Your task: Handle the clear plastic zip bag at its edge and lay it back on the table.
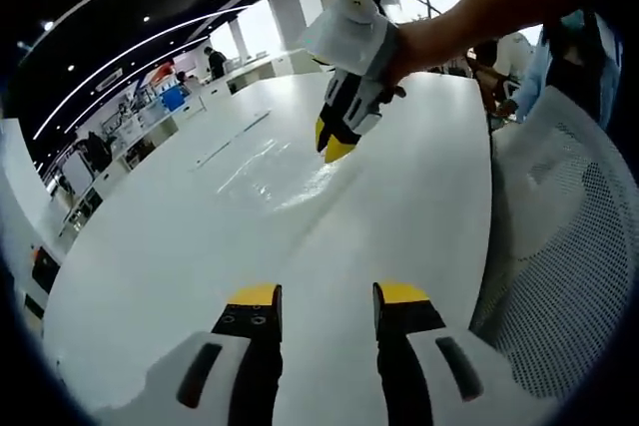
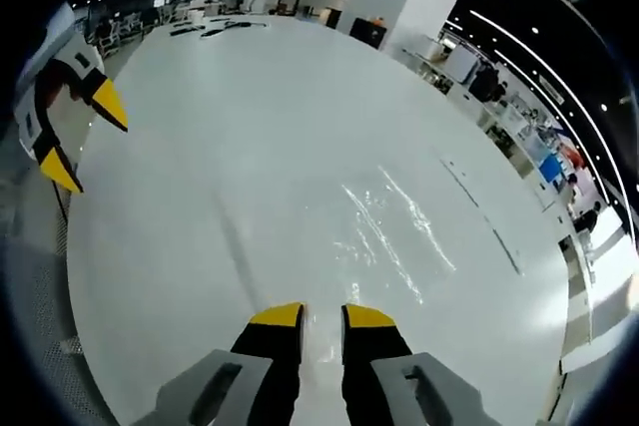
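Bag [image 1: 275,172] first: the clear plastic zip bag lies flat on the white surface [image 1: 399,216], showing mostly as glare and creases, its long axis running away from my left hand-held gripper [image 1: 326,296] toward the far side. That left hand-held gripper is released, jaws apart and empty, hovering well short of the bag. My right hand-held gripper [image 1: 337,142] comes down from the other side with its yellow tips at the bag's edge; in the right gripper view its jaws [image 2: 322,318] stand close together over the near edge of the bag [image 2: 389,231], and I judge them clenched on that edge, though the film is too clear to be certain. So the right is the nearer one, and I would say laying the bag down falls to it. Beyond the surface is a mesh chair back [image 1: 569,276] and an open office with desks and ceiling lights.
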